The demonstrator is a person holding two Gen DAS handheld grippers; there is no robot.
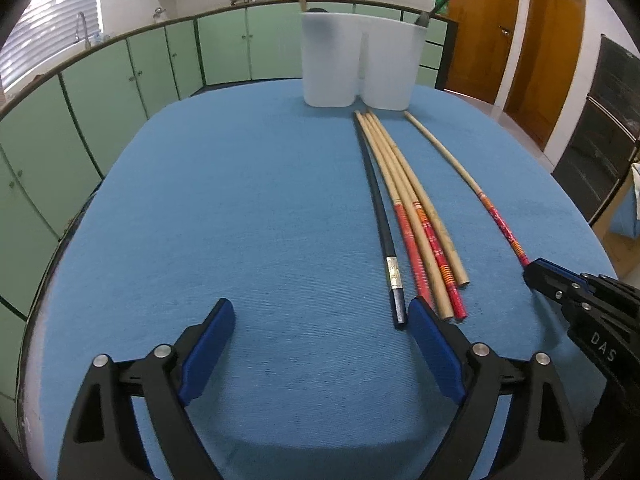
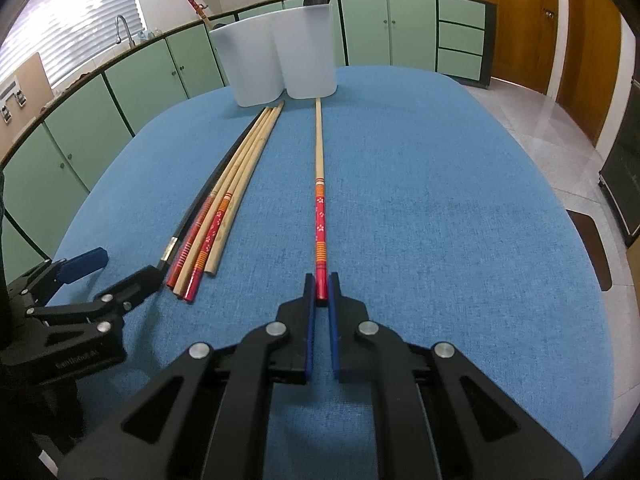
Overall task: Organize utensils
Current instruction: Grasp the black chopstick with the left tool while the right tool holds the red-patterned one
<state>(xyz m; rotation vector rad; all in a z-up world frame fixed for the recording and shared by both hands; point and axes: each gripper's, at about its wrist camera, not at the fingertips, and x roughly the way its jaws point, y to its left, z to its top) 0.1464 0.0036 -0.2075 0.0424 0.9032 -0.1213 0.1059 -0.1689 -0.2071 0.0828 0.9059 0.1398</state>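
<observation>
A blue-clothed table (image 2: pixel 440 200) holds a white plastic two-compartment utensil holder (image 2: pixel 280 60) at its far end. One red-handled chopstick and a dark utensil, hard to identify, already stand inside. The right gripper (image 2: pixel 321 292) is clamped on the red painted end of a lone bamboo chopstick (image 2: pixel 319 152), which lies pointing at the holder. The left gripper (image 1: pixel 320 332) hangs with jaws wide apart and empty, just beside a bundle of four chopsticks (image 1: pixel 404 208), one black. Judging by this, most sorting remains.
</observation>
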